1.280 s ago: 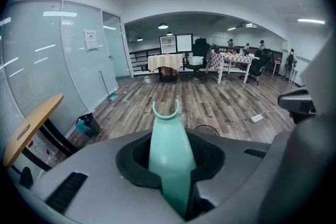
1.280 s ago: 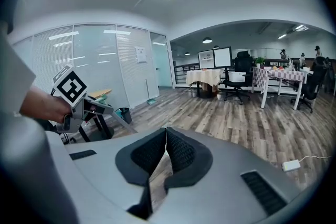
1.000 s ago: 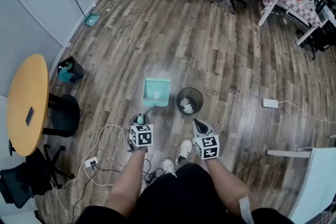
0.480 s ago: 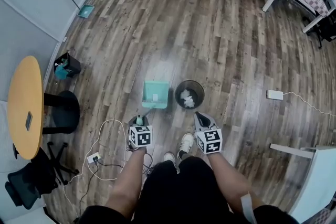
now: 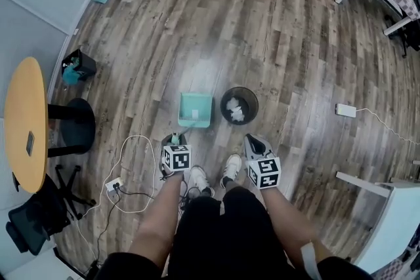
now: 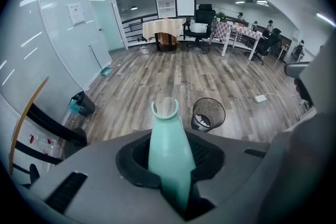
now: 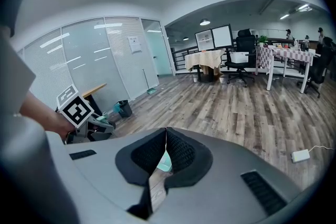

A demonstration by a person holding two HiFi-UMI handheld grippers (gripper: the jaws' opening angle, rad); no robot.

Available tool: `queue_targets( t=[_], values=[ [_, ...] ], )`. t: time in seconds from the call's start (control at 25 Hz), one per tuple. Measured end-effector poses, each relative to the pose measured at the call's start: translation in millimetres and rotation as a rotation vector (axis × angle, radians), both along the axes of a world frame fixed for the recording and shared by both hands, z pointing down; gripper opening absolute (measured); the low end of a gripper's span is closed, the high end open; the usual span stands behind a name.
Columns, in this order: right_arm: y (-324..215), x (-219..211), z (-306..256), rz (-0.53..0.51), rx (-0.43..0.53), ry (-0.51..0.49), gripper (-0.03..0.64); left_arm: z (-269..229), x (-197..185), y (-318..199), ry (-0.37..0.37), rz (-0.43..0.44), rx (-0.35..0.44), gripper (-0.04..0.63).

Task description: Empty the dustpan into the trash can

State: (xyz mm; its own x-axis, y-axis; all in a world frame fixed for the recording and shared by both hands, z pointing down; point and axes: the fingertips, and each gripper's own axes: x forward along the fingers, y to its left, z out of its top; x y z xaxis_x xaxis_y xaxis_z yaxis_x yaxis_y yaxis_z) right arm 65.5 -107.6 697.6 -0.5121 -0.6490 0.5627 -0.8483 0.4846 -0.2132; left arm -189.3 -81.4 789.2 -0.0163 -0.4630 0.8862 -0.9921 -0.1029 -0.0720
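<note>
Teal dustpan (image 5: 195, 109) lies low over the wood floor, just left of the black mesh trash can (image 5: 239, 105); whether it touches the floor I cannot tell. The left gripper (image 5: 174, 140) is clamped on its handle (image 6: 167, 149). The right gripper (image 5: 253, 143) is closed and empty. Tipping seems due: lift the pan right, over the rim, and tilt.

place: office | glass partition (image 7: 100, 55) walls | round table (image 5: 23, 121) just beside the partition | swivel chairs (image 7: 239, 63), clothed tables (image 7: 202, 63) well beyond it
</note>
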Motion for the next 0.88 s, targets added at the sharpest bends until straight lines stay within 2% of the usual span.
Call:
queue_targets(
  t=[0.36,0.56,0.88],
  values=[
    [6.2,-13.8,15.4,-0.002,-0.028,0.023,0.025,31.0,-8.3,-2.8,0.041,-0.064,-0.045,0.098],
    [11.6,-16.9,20.6,-0.019,-0.031,0.045,0.025,46.8,-3.6,0.6,0.045,-0.061,-0.081,0.098],
    [17.6,-16.4,24.3,-0.033,-0.034,0.056,0.025,50.1,-2.8,1.7,0.039,-0.074,-0.084,0.098]
  ],
)
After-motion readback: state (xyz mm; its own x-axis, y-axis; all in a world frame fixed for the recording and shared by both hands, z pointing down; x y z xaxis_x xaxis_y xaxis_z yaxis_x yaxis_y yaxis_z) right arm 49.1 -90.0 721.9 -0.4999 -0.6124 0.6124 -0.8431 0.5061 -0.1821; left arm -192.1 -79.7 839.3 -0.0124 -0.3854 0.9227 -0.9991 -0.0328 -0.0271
